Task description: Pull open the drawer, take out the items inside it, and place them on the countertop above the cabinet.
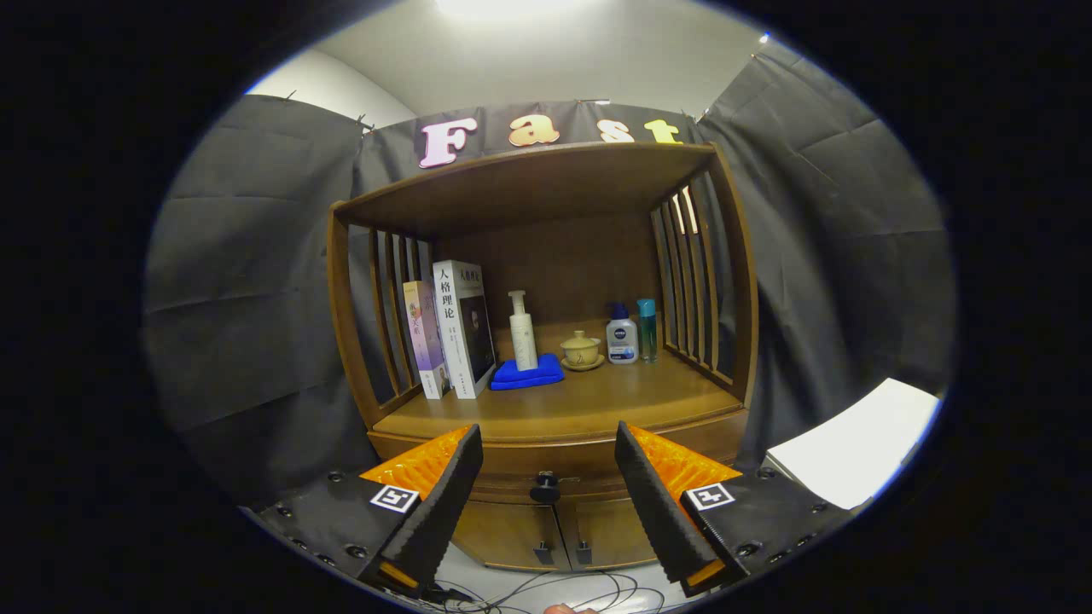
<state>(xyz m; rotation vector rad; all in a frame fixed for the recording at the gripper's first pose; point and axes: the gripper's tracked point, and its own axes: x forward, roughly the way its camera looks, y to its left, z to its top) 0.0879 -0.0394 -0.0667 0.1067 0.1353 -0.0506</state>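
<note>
The drawer [546,477] is closed, in the lower middle of the frame, under the countertop [580,405] of the wooden cabinet [546,341]. Its dark round knob [544,489] sits between the two fingers, a little ahead of them. The items inside the drawer are hidden, so I cannot say what they are.

The gripper [546,456] has its jaws wide open and they hold nothing; they touch nothing that I can see.

I judge the step in hand is to reach the knob and pull. To do it well, the gripper should go straight forward and slightly down, so that the knob comes to the middle between the fingers, then close on it from both sides. The knob is small and round, so an off-centre grip may slip. The pull should be straight back, level with the drawer, not upward.

On the countertop stand two books [450,328] at the left, a pump bottle [522,333] on a blue cloth [529,373], a lidded cup [581,350] and two small bottles [633,334] in the centre. The front part of the countertop is free, a good place for the items later.
</note>
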